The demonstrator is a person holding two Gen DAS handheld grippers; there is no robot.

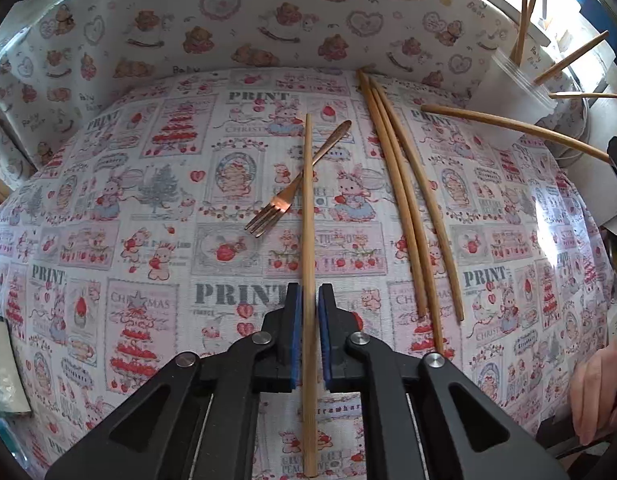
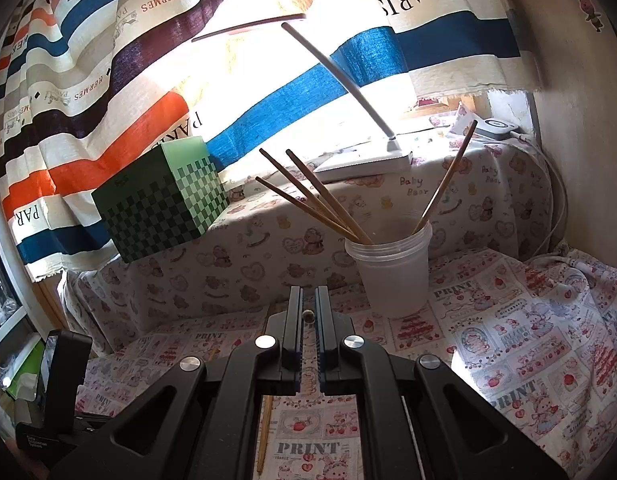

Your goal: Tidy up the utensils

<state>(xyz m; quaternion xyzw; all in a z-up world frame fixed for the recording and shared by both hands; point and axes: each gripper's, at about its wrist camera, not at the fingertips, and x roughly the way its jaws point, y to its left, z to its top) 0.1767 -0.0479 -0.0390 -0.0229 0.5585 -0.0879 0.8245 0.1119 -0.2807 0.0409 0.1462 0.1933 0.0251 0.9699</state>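
1. Left wrist view: a printed tablecloth [image 1: 148, 240] covers the table, and a copper-coloured fork [image 1: 292, 188] lies on it, tines toward the camera.
2. One chopstick [image 1: 307, 280] runs straight up the middle of the view and crosses over the fork's handle.
3. To the right, three loose chopsticks [image 1: 404, 200] lie side by side on the cloth, fanning slightly apart.
4. At far right a clear plastic cup [image 1: 512, 92] stands with chopsticks poking out of it; another chopstick [image 1: 520, 130] reaches in from the right edge, in front of the cup.
5. A hand [image 1: 600, 392] shows at the lower right edge.
6. The left gripper [image 1: 309, 300] straddles the middle chopstick, its blue pads nearly together on either side; whether they actually press on it, I cannot tell.
7. Right wrist view: the plastic cup [image 2: 392, 272] stands just ahead, with four chopsticks [image 2: 320, 200] leaning out of it.
8. Behind sit a green checkered box [image 2: 164, 204], a white desk lamp [image 2: 364, 160] and a striped curtain [image 2: 108, 60].
9. The right gripper [image 2: 308, 300] points toward the cup's left side, jaws closed down on a chopstick tip [image 2: 308, 315] seen end-on.
10. One more chopstick [image 2: 265, 432] lies on the cloth below the gripper.
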